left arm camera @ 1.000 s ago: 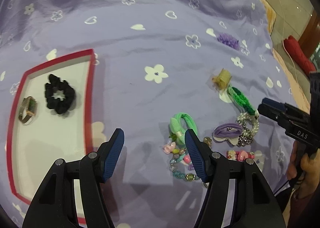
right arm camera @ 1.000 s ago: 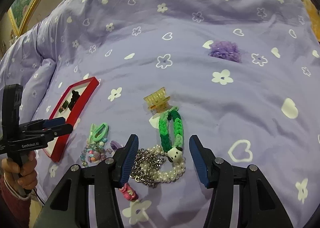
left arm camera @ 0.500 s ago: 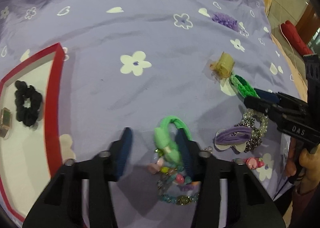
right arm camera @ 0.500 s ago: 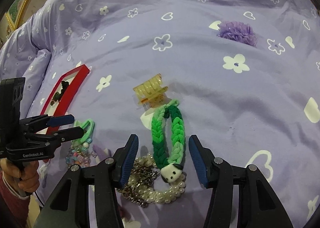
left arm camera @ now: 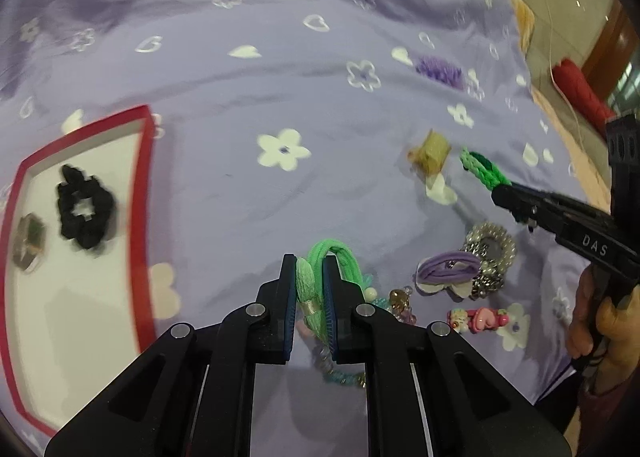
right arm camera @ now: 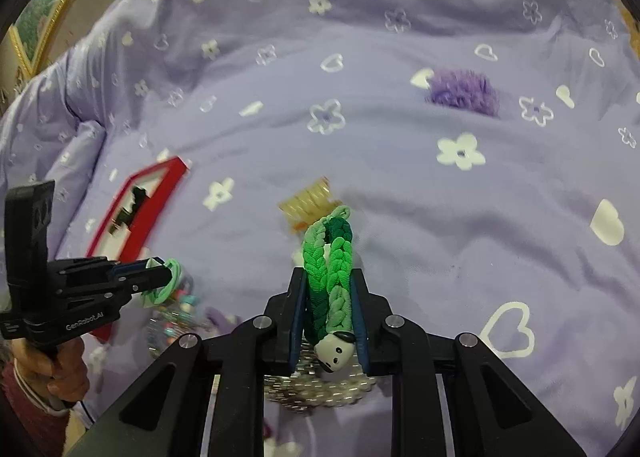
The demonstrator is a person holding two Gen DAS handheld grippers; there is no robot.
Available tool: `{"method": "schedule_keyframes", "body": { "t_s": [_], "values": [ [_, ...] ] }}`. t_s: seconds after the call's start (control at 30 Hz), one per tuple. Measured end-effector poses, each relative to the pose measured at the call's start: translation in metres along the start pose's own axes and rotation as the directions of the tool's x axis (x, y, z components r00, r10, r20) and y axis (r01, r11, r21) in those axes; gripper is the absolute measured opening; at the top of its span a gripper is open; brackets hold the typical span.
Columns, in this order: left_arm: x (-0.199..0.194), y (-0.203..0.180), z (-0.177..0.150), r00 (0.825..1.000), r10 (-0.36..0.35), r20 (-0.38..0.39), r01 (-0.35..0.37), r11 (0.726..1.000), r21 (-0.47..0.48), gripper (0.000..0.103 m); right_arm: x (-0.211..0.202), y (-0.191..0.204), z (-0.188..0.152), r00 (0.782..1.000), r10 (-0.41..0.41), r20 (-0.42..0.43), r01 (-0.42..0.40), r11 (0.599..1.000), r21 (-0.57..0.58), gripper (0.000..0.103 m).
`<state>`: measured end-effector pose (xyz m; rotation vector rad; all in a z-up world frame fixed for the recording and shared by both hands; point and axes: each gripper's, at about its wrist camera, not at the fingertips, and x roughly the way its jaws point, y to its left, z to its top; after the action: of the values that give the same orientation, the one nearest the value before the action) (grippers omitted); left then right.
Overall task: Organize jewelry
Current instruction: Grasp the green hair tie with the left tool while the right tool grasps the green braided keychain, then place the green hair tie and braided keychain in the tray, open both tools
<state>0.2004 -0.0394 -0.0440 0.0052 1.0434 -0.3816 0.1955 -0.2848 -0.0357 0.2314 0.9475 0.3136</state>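
Observation:
My left gripper [left arm camera: 309,263] is shut on a light green hair tie [left arm camera: 320,257] above a beaded bracelet [left arm camera: 340,375] on the purple bedspread. My right gripper [right arm camera: 328,277] is shut on a green braided bracelet [right arm camera: 328,257] with a white panda charm [right arm camera: 335,349]; it shows in the left wrist view [left arm camera: 482,171] too. The red-rimmed white tray [left arm camera: 147,193] on the left holds a black scrunchie [left arm camera: 85,209] and a watch [left arm camera: 28,243]. The left gripper with its tie also shows in the right wrist view [right arm camera: 160,275].
On the bedspread lie a yellow claw clip [left arm camera: 431,149], a purple hair tie [left arm camera: 446,271], a pearl bracelet with chain [left arm camera: 490,247], a pink clip [left arm camera: 478,319] and a purple fluffy scrunchie [right arm camera: 464,91]. The bed's edge and floor lie to the right [left arm camera: 560,17].
Both grippers moved forward and closed: the left on the light green hair tie, the right on the green braided bracelet. Both pieces now sit between the fingers.

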Motion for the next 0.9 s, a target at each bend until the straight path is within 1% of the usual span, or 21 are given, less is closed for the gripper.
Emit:
{"method": "schedule_keyframes", "body": {
  "t_s": [0.13, 0.33, 0.5, 0.67, 0.9],
  "values": [
    [-0.021, 0.013, -0.006, 0.999, 0.006, 0.044, -0.003, 0.999, -0.046, 0.011, -0.007, 0.017, 0.001, 0.999, 0.042, 0.019, -0.042, 0.999, -0.007, 0.021],
    [-0.047, 0.040, -0.018, 0.995, 0.015, 0.094, -0.003, 0.991, -0.132, 0.011, -0.004, 0.050, -0.002, 0.994, 0.111, 0.014, -0.111, 0.993, -0.029, 0.021],
    [-0.060, 0.065, -0.030, 0.993, 0.039, 0.115, -0.015, 0.980, -0.199, 0.011, 0.001, 0.082, -0.003, 0.987, 0.159, 0.001, -0.159, 0.985, -0.063, 0.021],
    [-0.074, 0.088, -0.041, 0.989, 0.071, 0.132, -0.037, 0.969, -0.243, 0.011, 0.011, 0.111, -0.004, 0.979, 0.203, -0.022, -0.204, 0.974, -0.095, 0.021],
    [-0.089, 0.129, -0.054, 0.983, 0.114, 0.143, -0.064, 0.947, -0.316, 0.011, 0.023, 0.155, -0.004, 0.965, 0.259, -0.051, -0.264, 0.955, -0.137, 0.021]
  ]
}}
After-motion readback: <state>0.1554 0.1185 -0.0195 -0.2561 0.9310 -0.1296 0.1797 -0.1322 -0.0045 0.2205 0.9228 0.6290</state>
